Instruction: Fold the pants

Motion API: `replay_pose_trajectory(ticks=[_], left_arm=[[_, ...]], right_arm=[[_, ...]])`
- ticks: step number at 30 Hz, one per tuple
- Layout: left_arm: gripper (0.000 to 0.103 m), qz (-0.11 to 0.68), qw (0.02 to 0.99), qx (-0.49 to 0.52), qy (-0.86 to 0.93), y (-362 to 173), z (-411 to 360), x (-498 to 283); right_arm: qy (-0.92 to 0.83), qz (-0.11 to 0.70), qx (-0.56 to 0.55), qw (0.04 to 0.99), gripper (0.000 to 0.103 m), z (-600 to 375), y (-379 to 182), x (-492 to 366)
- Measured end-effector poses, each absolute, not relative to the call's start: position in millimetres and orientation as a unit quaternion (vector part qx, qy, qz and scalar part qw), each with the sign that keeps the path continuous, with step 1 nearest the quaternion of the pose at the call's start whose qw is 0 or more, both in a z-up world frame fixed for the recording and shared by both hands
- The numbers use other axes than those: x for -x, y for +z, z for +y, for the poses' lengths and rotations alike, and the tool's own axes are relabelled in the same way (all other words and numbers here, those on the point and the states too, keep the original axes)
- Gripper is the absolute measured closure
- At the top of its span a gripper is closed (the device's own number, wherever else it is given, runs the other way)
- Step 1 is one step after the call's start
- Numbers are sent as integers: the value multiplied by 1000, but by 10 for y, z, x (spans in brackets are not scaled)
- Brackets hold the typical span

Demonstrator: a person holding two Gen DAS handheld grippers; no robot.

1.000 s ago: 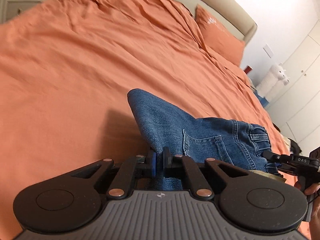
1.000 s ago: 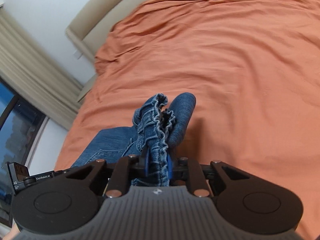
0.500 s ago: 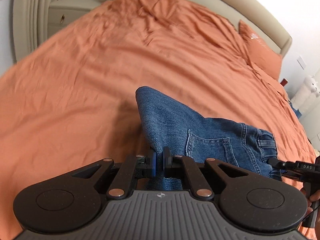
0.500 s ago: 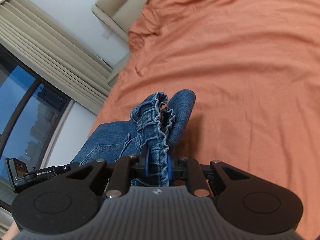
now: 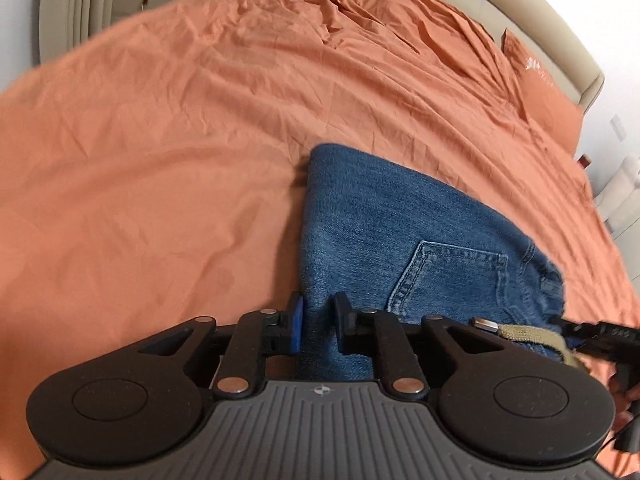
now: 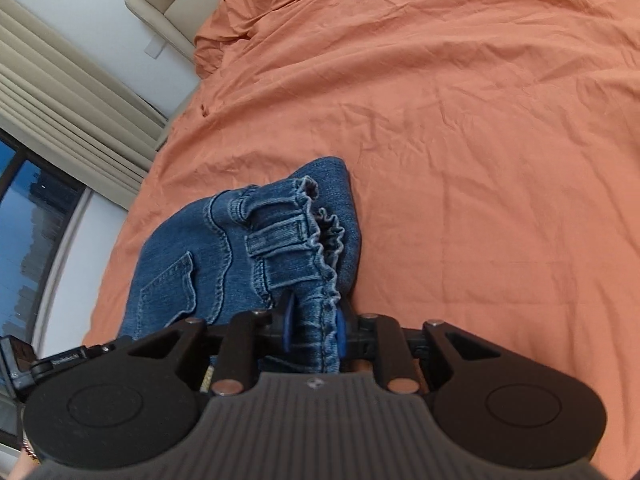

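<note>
Pants (image 5: 404, 236) lowered onto bed (image 5: 160, 140), left tool (image 5: 318, 326) apparently loosened

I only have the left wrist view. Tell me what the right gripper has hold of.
Observer: The right gripper is shut on the elastic waistband of the jeans.
Operator: Say whether that waistband lies flat.
Observer: It does not. It is ruffled and bunched ahead of the fingers, with a belt loop facing the camera.
Operator: Name what lies past the bed edge on that side.
Observer: A window, with beige curtains above it in the picture.
</note>
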State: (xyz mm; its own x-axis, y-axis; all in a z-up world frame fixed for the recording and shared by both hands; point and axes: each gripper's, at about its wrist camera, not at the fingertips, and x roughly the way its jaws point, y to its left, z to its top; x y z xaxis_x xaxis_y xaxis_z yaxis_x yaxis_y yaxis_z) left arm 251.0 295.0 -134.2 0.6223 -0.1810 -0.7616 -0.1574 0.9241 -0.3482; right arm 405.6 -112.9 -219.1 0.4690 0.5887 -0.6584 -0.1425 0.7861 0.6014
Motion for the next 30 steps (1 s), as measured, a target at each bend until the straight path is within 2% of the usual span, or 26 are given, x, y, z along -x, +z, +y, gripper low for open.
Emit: replay_pose_trajectory(ticks=[2,5,10,12,18,21,24,26,28,30], left_arm=[[86,431,885,174,0,-1185,2938,-2446],[86,410,900,148,4,-866,2924,-2272],[84,372,925,77,19,-219,2824,-1896],[81,352,934,49,28,27,2782,-1696],[72,301,953,4,40,490,2568,-987],[67,277,960,-8,46,581,2410,-587],[57,254,965,-24,62,606,2200,-220],[42,237,968,-21,75,567,2058,-16],[34,226,970,-8,88,486,1900,138],[30,228,968,7,101,364,1748,217]], right_arm=[[215,452,-196,843,65,-1081,-2028,-3986],[218,422,-143,868,64,-1027,-1734,-3810],[249,360,-98,894,50,-993,-1173,-3350],[261,331,-83,903,40,-991,-957,-3102],[292,245,-56,923,25,-991,-500,-2255],[285,203,-35,936,22,-994,-375,-1779],[269,178,-19,947,22,-996,-324,-1373],[253,172,-15,952,22,-983,-342,-1168],[235,170,-14,957,21,-967,-408,-1000],[233,168,-19,958,21,-964,-490,-862]])
